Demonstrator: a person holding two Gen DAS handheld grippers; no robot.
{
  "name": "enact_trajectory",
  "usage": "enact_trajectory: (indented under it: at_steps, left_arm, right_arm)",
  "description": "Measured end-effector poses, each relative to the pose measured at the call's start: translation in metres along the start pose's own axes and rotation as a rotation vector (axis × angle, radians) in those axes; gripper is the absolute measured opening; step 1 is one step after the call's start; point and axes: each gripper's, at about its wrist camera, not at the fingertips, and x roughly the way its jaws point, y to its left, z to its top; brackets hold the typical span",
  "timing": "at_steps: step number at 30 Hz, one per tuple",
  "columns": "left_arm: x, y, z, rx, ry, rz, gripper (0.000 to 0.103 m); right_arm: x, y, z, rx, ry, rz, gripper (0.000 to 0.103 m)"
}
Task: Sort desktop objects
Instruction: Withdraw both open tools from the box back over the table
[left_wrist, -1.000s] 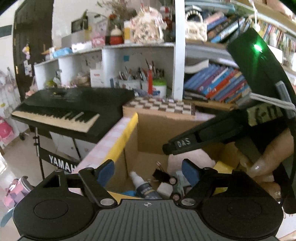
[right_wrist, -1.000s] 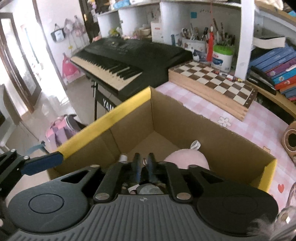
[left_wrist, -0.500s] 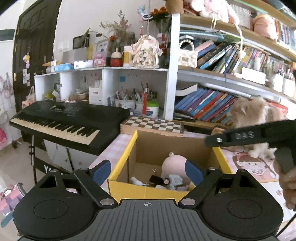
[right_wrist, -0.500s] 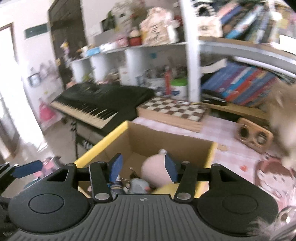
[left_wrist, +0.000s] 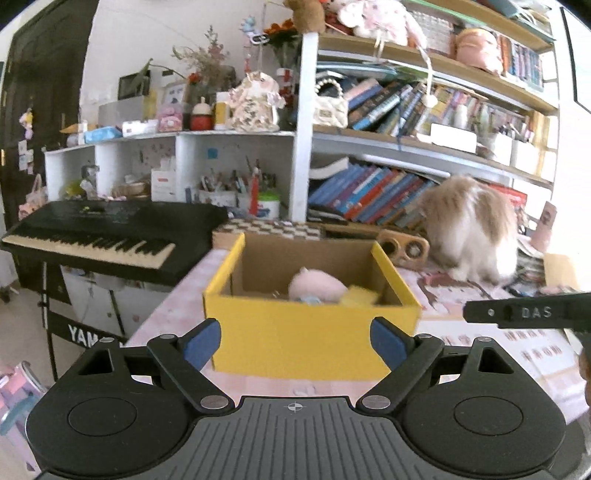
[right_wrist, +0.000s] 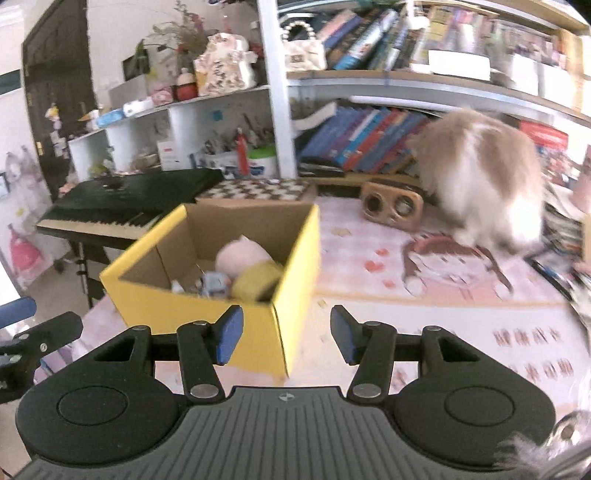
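Observation:
A yellow cardboard box (left_wrist: 310, 334) stands on the pink desk, also in the right wrist view (right_wrist: 258, 328). Inside lie a pink plush (left_wrist: 316, 286) (right_wrist: 240, 256), a yellow sponge-like block (left_wrist: 360, 295) (right_wrist: 256, 282) and small items (right_wrist: 212, 284). My left gripper (left_wrist: 295, 339) is open and empty, in front of the box. My right gripper (right_wrist: 286, 334) is open and empty, near the box's right front corner; its finger shows in the left wrist view (left_wrist: 524, 314).
A fluffy cat (right_wrist: 484, 173) (left_wrist: 472, 229) stands at the back right by the books. A wooden speaker (right_wrist: 391, 206), a chessboard (right_wrist: 258, 190) and a black keyboard (left_wrist: 99, 236) lie behind and left. A mat (right_wrist: 454, 266) covers the desk's right.
Both grippers pulled back out of the box and up. My right gripper went from shut inside the box to open. The cat came into view.

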Motion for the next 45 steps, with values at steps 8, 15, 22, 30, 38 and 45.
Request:
enact_trajectory:
  at_steps: [8, 15, 22, 30, 38, 45]
  left_arm:
    - [-0.017, -0.02, -0.028, 0.048, 0.039, -0.035, 0.091]
    - [-0.026, -0.035, -0.045, 0.077, 0.071, -0.031, 0.097]
    - [-0.024, -0.049, -0.054, 0.093, 0.125, -0.038, 0.1]
    - [-0.021, -0.055, -0.057, 0.095, 0.154, -0.051, 0.102]
    - [-0.02, -0.061, -0.06, 0.102, 0.171, -0.072, 0.103]
    - [-0.017, -0.063, -0.061, 0.105, 0.198, -0.062, 0.103]
  right_arm:
    - [-0.049, -0.012, -0.064, 0.063, 0.028, -0.134, 0.058]
    - [-0.063, -0.013, -0.096, 0.084, 0.071, -0.192, 0.074]
    - [-0.067, -0.019, -0.108, 0.065, 0.104, -0.209, 0.088]
    - [-0.07, -0.029, -0.112, 0.098, 0.12, -0.238, 0.097]
    - [-0.074, -0.031, -0.116, 0.105, 0.134, -0.243, 0.101]
    - [-0.076, -0.031, -0.118, 0.11, 0.143, -0.24, 0.103]
